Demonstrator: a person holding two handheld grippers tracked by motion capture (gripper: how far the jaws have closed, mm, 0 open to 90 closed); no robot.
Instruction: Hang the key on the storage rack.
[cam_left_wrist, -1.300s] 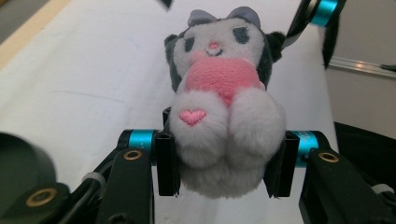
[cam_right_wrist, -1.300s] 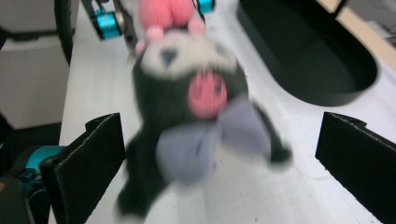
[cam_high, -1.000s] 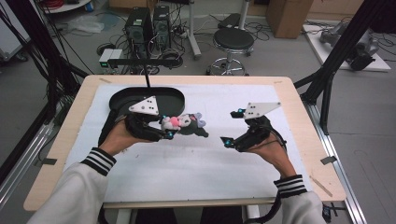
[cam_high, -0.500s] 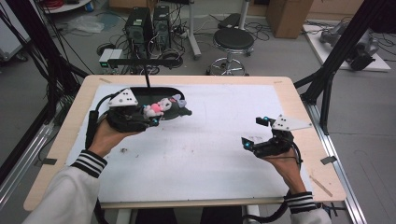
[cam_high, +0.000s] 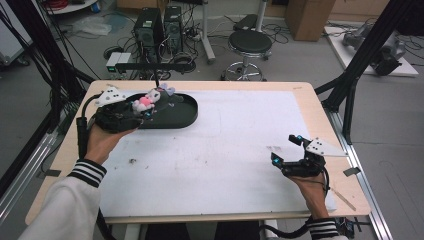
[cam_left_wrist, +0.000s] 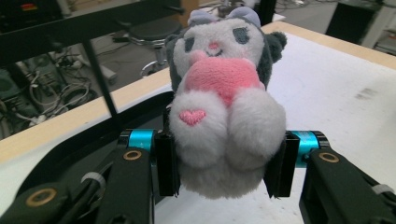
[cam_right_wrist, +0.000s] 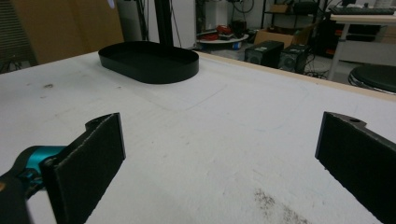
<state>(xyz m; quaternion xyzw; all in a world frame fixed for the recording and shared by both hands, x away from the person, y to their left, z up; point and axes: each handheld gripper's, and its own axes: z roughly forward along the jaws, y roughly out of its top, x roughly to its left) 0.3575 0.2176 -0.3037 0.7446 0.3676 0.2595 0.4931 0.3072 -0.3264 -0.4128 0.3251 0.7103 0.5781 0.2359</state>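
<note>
A grey, white and pink plush toy (cam_left_wrist: 224, 107) with a pink heart on one foot sits clamped between the jaws of my left gripper (cam_left_wrist: 226, 165). From above, the left gripper (cam_high: 142, 111) holds the plush toy (cam_high: 150, 100) over the left part of a black oval tray (cam_high: 182, 112) at the table's far left. My right gripper (cam_high: 286, 150) is open over the white mat near the front right, with nothing between its jaws. The right gripper view has the wide-open gripper (cam_right_wrist: 219, 154) and the tray (cam_right_wrist: 149, 63) far off.
A white mat (cam_high: 225, 150) covers most of the wooden table (cam_high: 310, 95). Black frame posts stand at the table's left and right sides. A stool (cam_high: 249, 45), computers and cables lie on the floor beyond the far edge.
My left gripper has carried the plush toy from mid-table back and left to above the tray. My right gripper has drawn away to the front right, staying open.
</note>
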